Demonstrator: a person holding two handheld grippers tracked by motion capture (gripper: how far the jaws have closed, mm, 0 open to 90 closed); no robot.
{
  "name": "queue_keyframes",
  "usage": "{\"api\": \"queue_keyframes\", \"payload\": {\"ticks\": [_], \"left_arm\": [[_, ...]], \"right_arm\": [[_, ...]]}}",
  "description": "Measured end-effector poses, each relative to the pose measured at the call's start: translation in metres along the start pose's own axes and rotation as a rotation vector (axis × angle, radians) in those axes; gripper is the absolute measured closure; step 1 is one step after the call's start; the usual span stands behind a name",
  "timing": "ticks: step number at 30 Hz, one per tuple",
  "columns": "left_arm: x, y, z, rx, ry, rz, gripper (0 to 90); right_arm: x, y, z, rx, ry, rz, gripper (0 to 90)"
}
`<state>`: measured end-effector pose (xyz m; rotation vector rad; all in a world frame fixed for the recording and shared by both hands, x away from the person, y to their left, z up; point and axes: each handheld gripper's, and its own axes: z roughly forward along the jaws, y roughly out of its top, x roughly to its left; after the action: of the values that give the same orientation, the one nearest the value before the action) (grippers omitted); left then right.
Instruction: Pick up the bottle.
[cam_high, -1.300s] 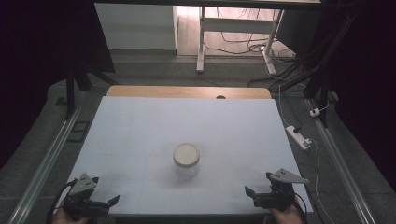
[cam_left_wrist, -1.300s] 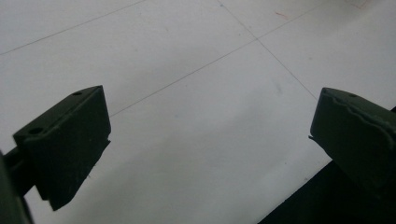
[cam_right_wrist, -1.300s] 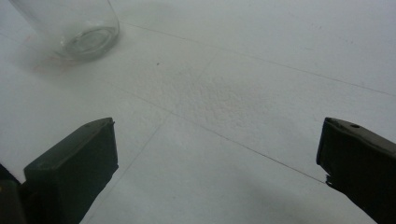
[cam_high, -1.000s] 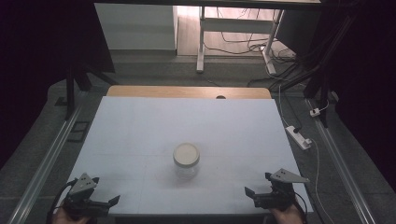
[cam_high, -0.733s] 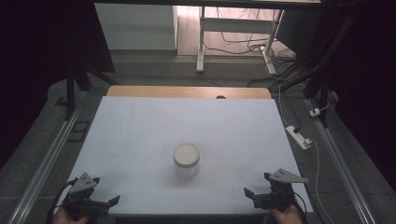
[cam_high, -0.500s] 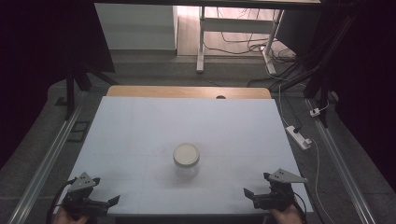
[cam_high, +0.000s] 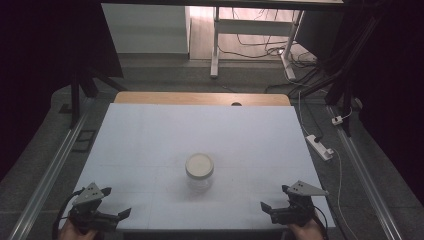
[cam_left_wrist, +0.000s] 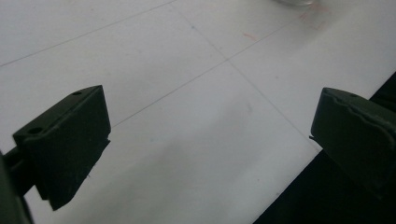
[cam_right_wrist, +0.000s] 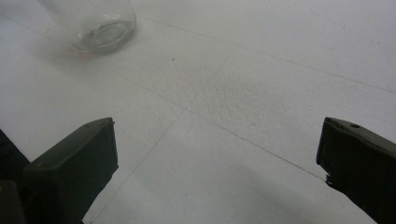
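A clear glass jar (cam_high: 199, 172) with a white lid stands upright near the middle of the white table top (cam_high: 150, 135). My left gripper (cam_high: 124, 213) rests at the front left corner, open and holding nothing. At the front right edge my right gripper (cam_high: 265, 206) is also open, its jaws far apart and pointing in toward the jar. In the right gripper view the jar's glass base (cam_right_wrist: 95, 25) sits at the upper left, well beyond the right gripper (cam_right_wrist: 217, 161). The left gripper (cam_left_wrist: 210, 135) spans bare table in its own view, with the jar's bottom (cam_left_wrist: 293, 2) just at the top edge.
A wooden strip (cam_high: 200, 98) runs along the far edge of the table. A white power strip (cam_high: 320, 147) and cable lie on the floor to the right. A metal rail (cam_high: 47, 172) flanks the left side. Desk legs and cables stand farther back.
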<state>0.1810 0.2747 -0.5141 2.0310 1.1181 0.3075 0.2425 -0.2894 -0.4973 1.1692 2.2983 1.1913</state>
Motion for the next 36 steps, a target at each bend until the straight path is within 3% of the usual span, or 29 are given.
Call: {"api": "queue_keyframes", "payload": {"ticks": [7, 13, 21, 26, 32, 36], "left_arm": [[-0.001, 0.006, 0.006, -0.012, -0.052, 0.029, 0.0], [-0.003, 0.01, 0.013, -0.031, -0.097, 0.085, 0.0], [-0.004, 0.017, 0.017, -0.068, -0.105, 0.097, 0.0], [-0.007, 0.024, 0.027, -0.06, -0.116, 0.089, 0.0], [-0.012, 0.033, 0.04, -0.059, -0.123, 0.12, 0.0], [-0.012, 0.038, 0.046, -0.064, -0.135, 0.116, 0.0]], "right_arm": [[0.0, 0.0, 0.0, 0.002, -0.001, 0.0, 0.0], [0.0, 0.0, 0.0, 0.005, 0.0, -0.002, 0.0], [0.0, 0.0, 0.001, 0.008, 0.0, -0.004, 0.0], [0.001, 0.0, 0.001, 0.012, 0.001, -0.006, 0.0], [0.001, 0.0, 0.002, 0.016, -0.001, -0.012, 0.0], [0.001, 0.0, 0.002, 0.016, 0.001, -0.013, 0.0]]}}
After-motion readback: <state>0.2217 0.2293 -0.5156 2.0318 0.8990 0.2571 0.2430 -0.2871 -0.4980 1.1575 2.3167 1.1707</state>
